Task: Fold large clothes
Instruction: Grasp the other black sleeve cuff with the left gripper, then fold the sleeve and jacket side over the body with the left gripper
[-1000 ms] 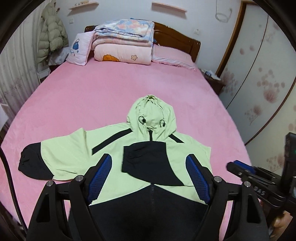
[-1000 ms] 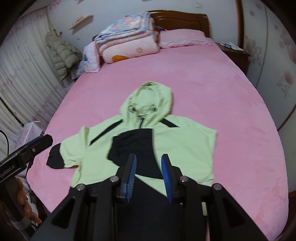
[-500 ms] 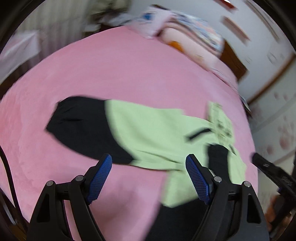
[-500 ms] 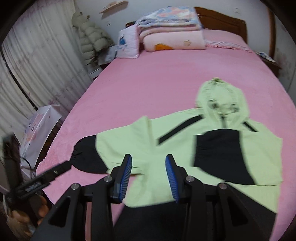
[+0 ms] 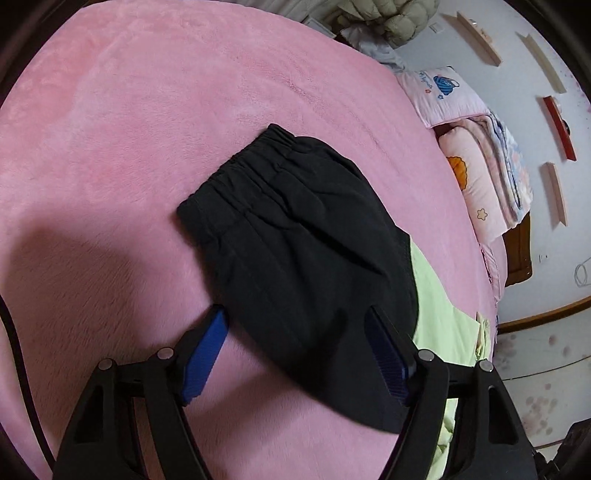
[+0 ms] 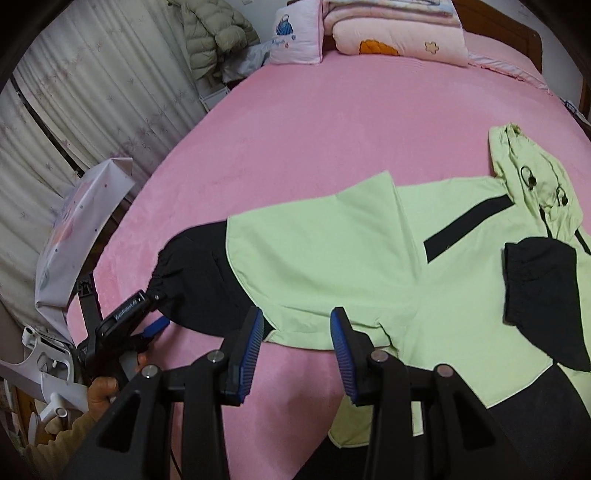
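A light green and black hooded jacket (image 6: 369, 258) lies flat on the pink bed (image 6: 314, 122). Its right sleeve is folded across the chest, black cuff (image 6: 535, 288) on top. Its left sleeve stretches out to the left, ending in a black cuff (image 5: 295, 251). My left gripper (image 5: 295, 354) is open, its jaws either side of that black cuff end, close above it. It also shows in the right wrist view (image 6: 147, 325) at the cuff. My right gripper (image 6: 297, 347) is open and empty above the lower edge of the outstretched sleeve.
Folded quilts (image 6: 395, 33) and a pink pillow (image 6: 295, 33) lie at the head of the bed. A puffy coat (image 6: 214, 29) hangs by the curtains (image 6: 74, 110) on the left. A white bag (image 6: 74, 229) stands beside the bed's left edge.
Both grippers have swung left from the jacket's body to the outstretched left sleeve. The left gripper has come down close over the black cuff. The jacket has not moved.
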Available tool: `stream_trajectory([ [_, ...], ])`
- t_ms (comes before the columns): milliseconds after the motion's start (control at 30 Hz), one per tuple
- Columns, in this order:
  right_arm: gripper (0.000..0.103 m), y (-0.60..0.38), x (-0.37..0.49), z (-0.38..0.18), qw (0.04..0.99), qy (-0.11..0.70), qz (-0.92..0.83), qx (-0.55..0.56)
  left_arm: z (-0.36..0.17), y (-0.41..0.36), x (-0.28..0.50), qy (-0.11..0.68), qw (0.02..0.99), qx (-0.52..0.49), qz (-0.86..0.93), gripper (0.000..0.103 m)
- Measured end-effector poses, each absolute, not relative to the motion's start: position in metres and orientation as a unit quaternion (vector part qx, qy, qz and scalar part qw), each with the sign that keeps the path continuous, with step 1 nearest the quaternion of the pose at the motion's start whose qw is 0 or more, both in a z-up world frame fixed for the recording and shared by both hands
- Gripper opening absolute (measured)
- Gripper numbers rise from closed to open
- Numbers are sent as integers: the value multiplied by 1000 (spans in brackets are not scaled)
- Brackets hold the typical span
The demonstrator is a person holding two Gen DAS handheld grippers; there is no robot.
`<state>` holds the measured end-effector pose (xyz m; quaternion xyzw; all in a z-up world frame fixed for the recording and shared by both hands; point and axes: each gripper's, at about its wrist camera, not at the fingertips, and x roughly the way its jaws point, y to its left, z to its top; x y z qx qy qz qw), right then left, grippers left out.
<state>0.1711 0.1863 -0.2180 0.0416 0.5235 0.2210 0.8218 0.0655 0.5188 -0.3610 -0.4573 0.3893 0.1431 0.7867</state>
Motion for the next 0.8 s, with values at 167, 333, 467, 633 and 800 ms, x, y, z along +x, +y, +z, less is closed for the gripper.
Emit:
stream_trajectory([
  [167,38,179,171,-234,816,534,216,45,-363,520,84,401,795,-435,132,7],
  [333,38,156,165,-235,818,534,209,49,-312,492,95,402,825,-373,136,3],
  [467,38,122,160,-220,825,525,199,63,-233,437,98,365,868,-327,85,3],
  [633,38,60,154,-198,840,508,175,81,-142,339,110,314,909,-274,-21,3],
  [800,38,-26,145,-185,851,498,130,105,-106,215,138,310,921,-204,-120,3],
])
